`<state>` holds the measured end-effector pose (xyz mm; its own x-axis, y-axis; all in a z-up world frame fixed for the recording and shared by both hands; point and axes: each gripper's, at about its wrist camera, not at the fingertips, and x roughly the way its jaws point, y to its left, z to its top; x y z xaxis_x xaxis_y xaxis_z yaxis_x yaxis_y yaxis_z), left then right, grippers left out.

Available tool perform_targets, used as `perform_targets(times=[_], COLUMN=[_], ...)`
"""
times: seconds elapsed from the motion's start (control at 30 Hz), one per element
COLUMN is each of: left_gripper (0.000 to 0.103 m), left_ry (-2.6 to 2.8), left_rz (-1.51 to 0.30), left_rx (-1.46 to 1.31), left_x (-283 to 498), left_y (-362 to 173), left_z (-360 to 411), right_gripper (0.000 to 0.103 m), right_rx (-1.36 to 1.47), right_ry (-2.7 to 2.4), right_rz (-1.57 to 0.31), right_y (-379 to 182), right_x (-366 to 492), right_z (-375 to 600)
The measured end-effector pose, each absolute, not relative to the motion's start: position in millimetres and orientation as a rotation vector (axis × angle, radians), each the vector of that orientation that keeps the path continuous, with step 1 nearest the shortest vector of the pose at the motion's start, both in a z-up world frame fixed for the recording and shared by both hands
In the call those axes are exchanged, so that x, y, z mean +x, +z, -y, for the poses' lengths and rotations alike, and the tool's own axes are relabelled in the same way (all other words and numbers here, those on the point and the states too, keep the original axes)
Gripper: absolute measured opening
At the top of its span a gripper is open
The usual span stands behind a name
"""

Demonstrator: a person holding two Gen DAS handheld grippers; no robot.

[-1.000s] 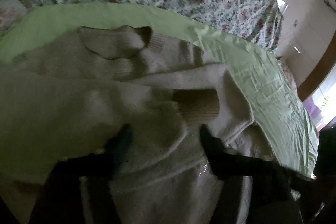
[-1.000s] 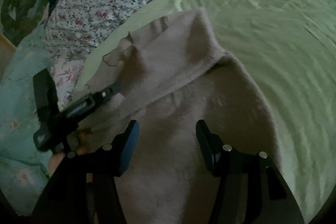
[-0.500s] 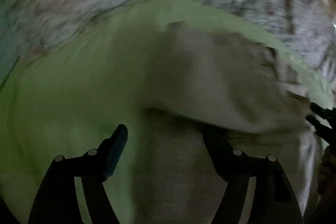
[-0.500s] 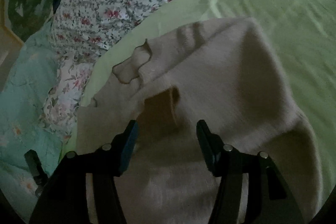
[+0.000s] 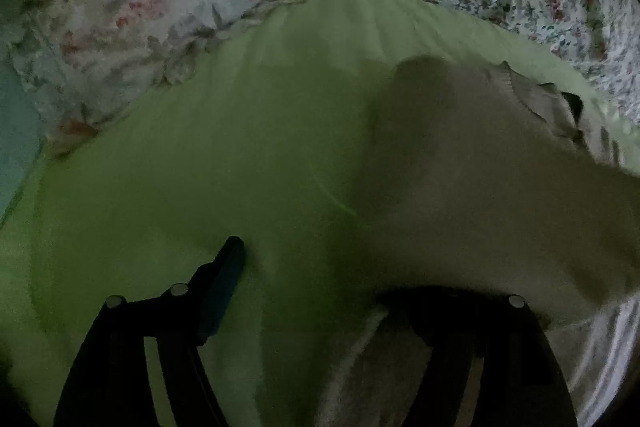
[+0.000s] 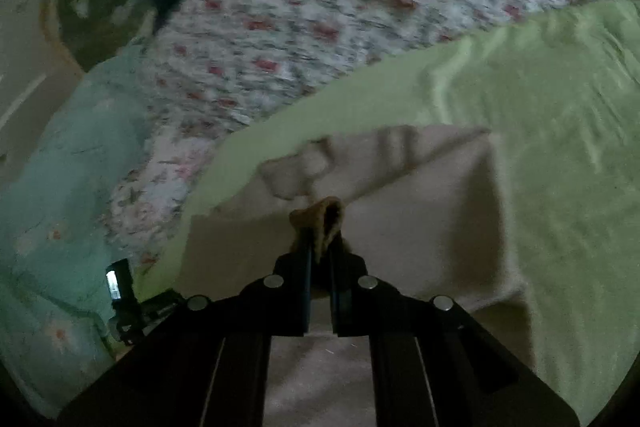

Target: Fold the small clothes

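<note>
A small beige knit sweater [image 5: 480,187] lies on a light green sheet [image 5: 200,167], its collar toward the far right. My left gripper [image 5: 316,279] is open at the sweater's left edge; its left finger [image 5: 224,275] rests over bare sheet and the right one is hidden under the fabric. In the right wrist view the sweater [image 6: 420,219] lies folded, sleeves tucked. My right gripper [image 6: 320,247] is shut on the brown ribbed sleeve cuff [image 6: 324,219], holding it over the sweater's middle.
A floral bedspread [image 6: 320,7] lies beyond the green sheet [image 6: 540,127]. A pale floral pillow [image 5: 140,7] sits at the far left. A teal blanket [image 6: 60,207] lies at left, with the left gripper's body [image 6: 120,291] over it.
My right gripper has closed on the sleeve cuff. My left gripper has let go of the sweater, swung left and now sits open at its left edge.
</note>
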<state>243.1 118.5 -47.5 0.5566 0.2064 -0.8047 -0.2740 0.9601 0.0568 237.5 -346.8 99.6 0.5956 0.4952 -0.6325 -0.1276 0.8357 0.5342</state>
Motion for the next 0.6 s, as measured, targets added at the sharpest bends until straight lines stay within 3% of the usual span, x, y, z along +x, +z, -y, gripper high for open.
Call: perform_targets(times=[0.2,0.47,0.53,0.57,0.6], left_gripper=[0.065,0.069,0.070,0.072,0.072], left_ry=[0.375,0.338,0.335,0.334,0.334], left_rz=[-0.852,-0.920,-0.920,-0.919,-0.920], left_rx=[-0.034,-0.144,-0.167,-0.183,-0.195], left_x=[222.2,229.8,227.6,226.3,225.7], left_y=[-32.5,-49.9,-50.0,-49.9,-49.8], left_z=[-111.8,-130.5,-133.2,-134.2,-134.8], right_gripper=[0.006,0.009,0.027,0.049,0.063], right_rx=[0.558,0.510,0.556,0.579,0.590], right_ry=[0.249,0.201,0.224,0.232,0.235], right_rz=[-0.969,-1.001,-0.984,-0.968,-0.945], right_y=[64.4,45.6,41.3,39.8,38.9], right_x=[249.1,258.9,253.1,248.2,242.5], right_z=[375.2,364.2,368.9,371.8,374.0])
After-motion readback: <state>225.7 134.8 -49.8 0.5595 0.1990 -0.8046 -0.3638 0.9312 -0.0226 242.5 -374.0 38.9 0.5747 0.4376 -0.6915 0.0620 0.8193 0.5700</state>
